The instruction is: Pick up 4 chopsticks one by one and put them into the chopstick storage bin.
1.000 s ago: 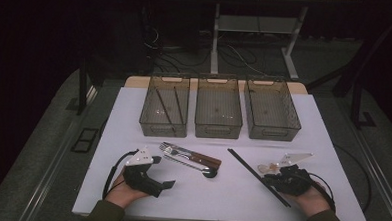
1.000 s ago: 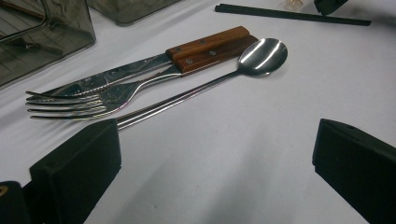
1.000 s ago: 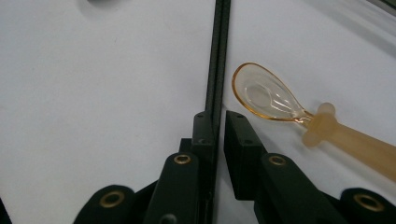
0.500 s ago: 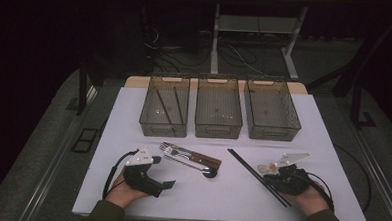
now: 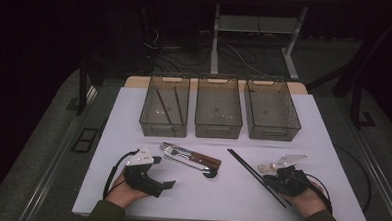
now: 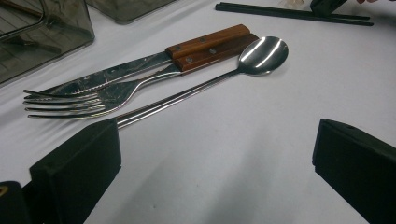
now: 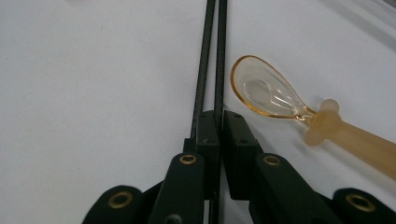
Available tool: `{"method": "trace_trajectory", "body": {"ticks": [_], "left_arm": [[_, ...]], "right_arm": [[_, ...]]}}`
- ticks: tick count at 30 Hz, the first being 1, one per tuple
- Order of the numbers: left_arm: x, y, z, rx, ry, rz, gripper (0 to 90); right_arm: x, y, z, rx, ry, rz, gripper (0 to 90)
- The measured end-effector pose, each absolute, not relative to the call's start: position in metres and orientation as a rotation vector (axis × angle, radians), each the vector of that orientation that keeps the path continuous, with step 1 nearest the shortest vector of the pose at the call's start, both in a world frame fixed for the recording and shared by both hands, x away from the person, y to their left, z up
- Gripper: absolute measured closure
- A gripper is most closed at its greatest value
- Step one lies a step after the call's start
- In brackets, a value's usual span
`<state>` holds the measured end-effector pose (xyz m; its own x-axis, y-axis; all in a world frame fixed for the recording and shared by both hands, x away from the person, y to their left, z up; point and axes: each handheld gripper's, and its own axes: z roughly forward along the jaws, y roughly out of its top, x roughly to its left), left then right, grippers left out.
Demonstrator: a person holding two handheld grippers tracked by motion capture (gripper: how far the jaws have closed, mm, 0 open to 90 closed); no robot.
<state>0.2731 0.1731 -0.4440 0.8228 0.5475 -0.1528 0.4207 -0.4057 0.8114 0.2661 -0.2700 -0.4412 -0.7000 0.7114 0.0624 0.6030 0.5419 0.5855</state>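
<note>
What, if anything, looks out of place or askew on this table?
Nothing looks spilled or damaged. The black chopsticks lie slanted across the white table, one of them pinched in the right gripper; the amber spoon lies beside them. Fork, knife and metal spoon lie together, still outside the bins.

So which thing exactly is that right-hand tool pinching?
Start at the white table and go to its near right part, below the rightmost of three grey bins. There the right gripper has its jaws shut on a pair of black chopsticks. They are thin, straight and black, unlike the amber plastic spoon lying beside them.
</note>
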Motion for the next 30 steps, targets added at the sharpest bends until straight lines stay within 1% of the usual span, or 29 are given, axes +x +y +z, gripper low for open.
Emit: {"method": "trace_trajectory", "body": {"ticks": [11, 17, 22, 30], "left_arm": [[0.2730, 0.1732, -0.4438, 2.055, 0.712, 0.171, 0.1], [0.2731, 0.1732, -0.4439, 2.055, 0.712, 0.171, 0.1], [0.2731, 0.1730, -0.4439, 2.054, 0.711, 0.171, 0.1], [0.2733, 0.1735, -0.4436, 2.053, 0.713, 0.171, 0.1]], "right_arm": [[0.2652, -0.2671, -0.4404, 1.083, 2.592, 0.845, 85.8], [0.2663, -0.2691, -0.4405, 1.122, 2.593, 0.867, 85.6], [0.2640, -0.2661, -0.4403, 1.058, 2.589, 0.835, 85.7], [0.2644, -0.2724, -0.4330, 1.050, 2.571, 0.912, 85.8]]}}
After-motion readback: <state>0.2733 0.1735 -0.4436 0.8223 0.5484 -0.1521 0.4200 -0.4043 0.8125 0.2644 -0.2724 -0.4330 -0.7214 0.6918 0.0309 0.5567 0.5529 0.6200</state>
